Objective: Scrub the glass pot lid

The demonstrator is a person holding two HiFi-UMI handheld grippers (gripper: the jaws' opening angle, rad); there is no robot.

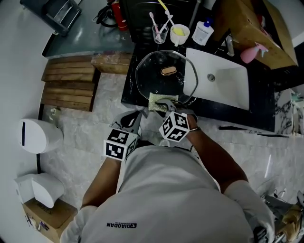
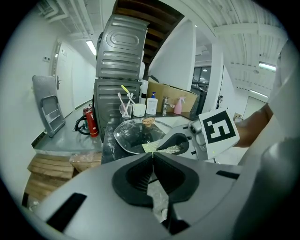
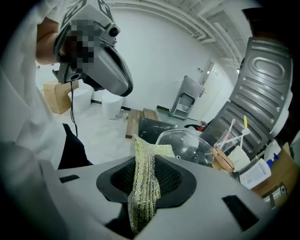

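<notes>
A: Surface and room?
B: One black table, upper middle of the head view, with one white sink set in toward its right. Pale marbled floor below it. White walls and ceiling show in both gripper views. On the floor: one stack of wooden boards left of the table, and two white bins at the frame's left edge.

A: Task item?
B: Glass pot lid, one, knob up. It lies on the table just left of the sink, its right rim reaching the sink's edge.

A: Grippers?
B: Two. Right gripper: jaws clamped on one yellow-green scrub pad, which overlaps the lid's near rim in the head view. Left gripper: jaws closed together with nothing between them, held off the table's near edge, apart from the lid.

A: Remaining stock?
B: Along the table's far edge:
- One clear glass and one white cup, with brushes standing in them; their number is not clear.
- One white bottle with a blue cap.
- One tap.
- One pink spray bottle.

Also one cardboard box at upper right and one red extinguisher at upper left.
</notes>
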